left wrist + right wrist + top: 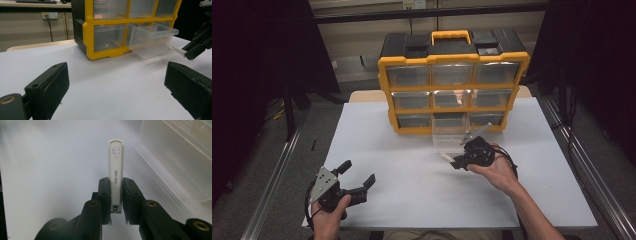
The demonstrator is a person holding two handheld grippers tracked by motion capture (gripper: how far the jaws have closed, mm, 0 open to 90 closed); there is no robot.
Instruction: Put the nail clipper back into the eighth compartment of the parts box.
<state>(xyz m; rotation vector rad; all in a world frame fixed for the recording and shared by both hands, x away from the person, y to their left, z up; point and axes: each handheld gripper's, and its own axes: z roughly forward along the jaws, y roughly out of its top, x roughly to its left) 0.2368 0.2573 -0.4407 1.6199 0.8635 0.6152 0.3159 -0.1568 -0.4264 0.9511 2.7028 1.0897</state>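
Your left gripper [358, 178] rests wide open on the white table [412, 190]. Farther, your right gripper [116, 185] holds the white nail clipper [115, 170] above the table, just beside the clear drawer [152, 40] pulled from the yellow organizer [452, 90]. Dark room behind.

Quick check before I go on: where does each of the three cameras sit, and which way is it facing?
High view: above the person's side, looking forward and down on the table and organizer; both hands, left tool, right tool.
Left gripper view: rides the left tool, facing the organizer and pulled-out drawer; its open jaws show.
Right gripper view: rides the right tool, facing the table beside the drawer; its jaws clamp a white clipper.
Shared: all three show the drawer.
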